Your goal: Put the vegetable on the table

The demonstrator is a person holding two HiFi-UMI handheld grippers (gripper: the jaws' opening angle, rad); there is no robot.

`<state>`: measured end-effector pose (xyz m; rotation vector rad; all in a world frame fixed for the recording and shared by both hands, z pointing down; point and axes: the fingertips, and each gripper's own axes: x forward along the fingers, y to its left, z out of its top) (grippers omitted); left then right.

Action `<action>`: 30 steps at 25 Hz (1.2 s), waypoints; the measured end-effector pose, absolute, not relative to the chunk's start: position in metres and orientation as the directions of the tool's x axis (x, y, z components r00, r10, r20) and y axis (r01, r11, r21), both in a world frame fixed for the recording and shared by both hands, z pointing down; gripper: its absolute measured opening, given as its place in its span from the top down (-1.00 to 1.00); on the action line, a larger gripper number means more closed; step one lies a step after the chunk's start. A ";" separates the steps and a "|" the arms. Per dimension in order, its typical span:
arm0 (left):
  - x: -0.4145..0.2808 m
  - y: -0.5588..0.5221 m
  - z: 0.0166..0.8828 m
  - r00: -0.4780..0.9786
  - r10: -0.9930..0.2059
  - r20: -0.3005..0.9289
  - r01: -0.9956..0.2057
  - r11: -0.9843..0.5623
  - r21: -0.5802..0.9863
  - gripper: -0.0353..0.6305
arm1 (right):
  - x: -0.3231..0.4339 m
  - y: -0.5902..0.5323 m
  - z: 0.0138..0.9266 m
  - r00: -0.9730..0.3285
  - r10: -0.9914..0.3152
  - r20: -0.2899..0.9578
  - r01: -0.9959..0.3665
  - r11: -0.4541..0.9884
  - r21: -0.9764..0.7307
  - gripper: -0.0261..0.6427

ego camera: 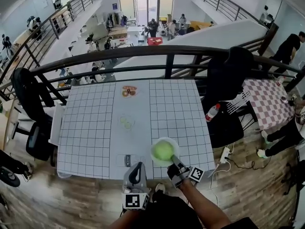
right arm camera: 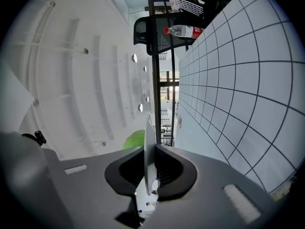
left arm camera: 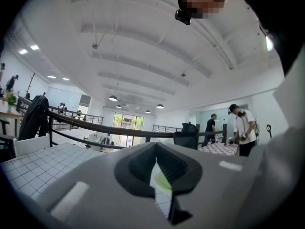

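A round green vegetable (ego camera: 163, 150) lies on a white plate (ego camera: 153, 158) over the front right part of the grid-patterned table (ego camera: 90, 128). My right gripper (ego camera: 175, 163) is shut on the plate's near rim. In the right gripper view the plate's thin edge (right arm camera: 147, 142) runs between the shut jaws of the right gripper (right arm camera: 148, 165), and the vegetable (right arm camera: 136, 140) shows as a green bulge beside it. My left gripper (ego camera: 136, 168) hangs at the table's front edge, left of the plate. In its own view the left gripper (left arm camera: 157, 175) is shut on nothing.
A plate of food (ego camera: 128, 91) sits at the table's far edge and a clear dish (ego camera: 126, 122) at its middle. A water bottle (ego camera: 212, 112) stands on a black chair at the right. A dark railing (ego camera: 167, 54) runs behind the table. People stand nearby.
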<state>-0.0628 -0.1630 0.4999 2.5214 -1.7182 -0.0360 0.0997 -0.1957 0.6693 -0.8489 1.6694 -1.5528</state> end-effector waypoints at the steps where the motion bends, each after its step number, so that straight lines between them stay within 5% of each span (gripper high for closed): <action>1: -0.064 -0.162 0.500 0.361 -0.932 0.035 -0.930 -0.358 0.085 0.87 | 0.100 -0.197 0.674 -0.540 -0.839 -0.057 0.003 0.065 -0.998 0.83; 17: -0.074 -0.185 0.484 0.279 -0.960 0.037 -0.959 -0.276 0.060 0.87 | 0.126 -0.228 0.742 -0.494 -0.869 0.020 -0.101 0.035 -0.994 0.82; 30: -0.094 -0.173 0.500 0.258 -0.961 0.103 -0.966 -0.253 0.056 0.87 | 0.112 -0.229 0.792 -0.429 -0.902 0.041 -0.041 -0.026 -0.999 0.82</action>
